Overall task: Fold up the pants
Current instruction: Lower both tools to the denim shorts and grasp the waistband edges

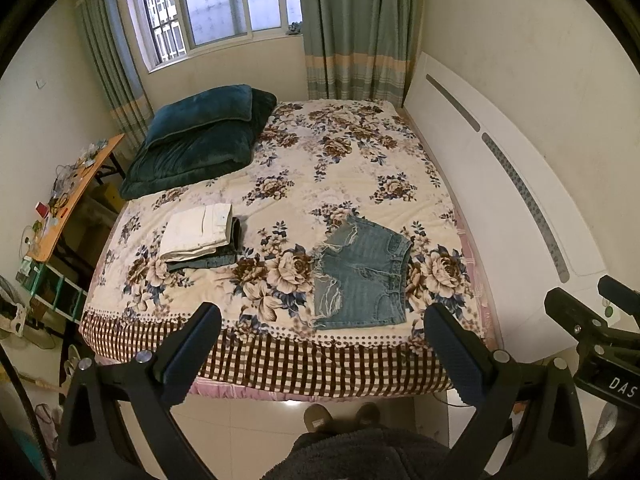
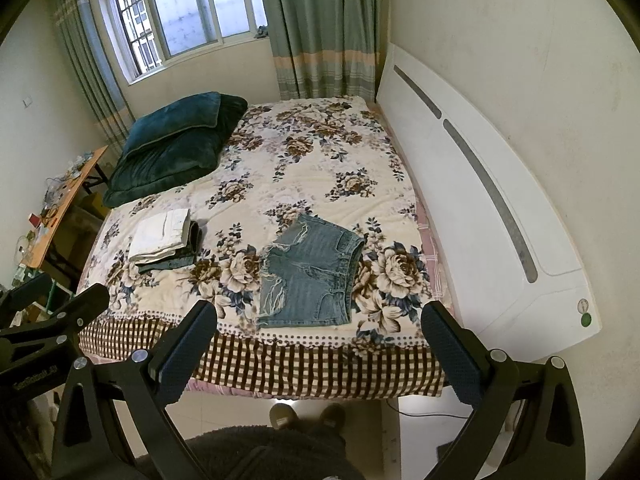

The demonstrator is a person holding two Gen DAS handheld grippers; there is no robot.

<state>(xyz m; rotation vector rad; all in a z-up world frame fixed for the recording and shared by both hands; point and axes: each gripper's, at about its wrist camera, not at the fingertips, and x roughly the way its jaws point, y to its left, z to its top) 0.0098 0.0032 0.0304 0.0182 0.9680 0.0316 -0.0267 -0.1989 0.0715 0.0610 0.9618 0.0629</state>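
I see one pair of denim shorts (image 1: 360, 272) lying flat and unfolded on the bed (image 1: 352, 160), near its front edge and toward the headboard side, waistband pointing at the headboard (image 1: 500, 184), frayed leg hems pointing the other way. Nothing touches them.

Well apart from the shorts, on the side away from the headboard, sits a small stack of folded clothes (image 1: 200, 238): a white piece on top and at least two darker ones beneath (I cannot count the lower layers exactly). Farther back, two dark teal cushions (image 1: 200, 140) are piled in the far corner by the window (image 1: 216, 4).

My left gripper (image 1: 322, 344) hangs over the foot of the bed with its two fingers spread wide, holding nothing. My right gripper (image 2: 320, 340) is the same: fingers wide apart, empty, short of the bed edge, the shorts showing between them.

Beside the bed stands one wooden side table (image 1: 76, 200) covered in small clutter I cannot make out. Two curtains (image 1: 352, 28) frame the window. Two shoes (image 1: 340, 416) show on the floor below.
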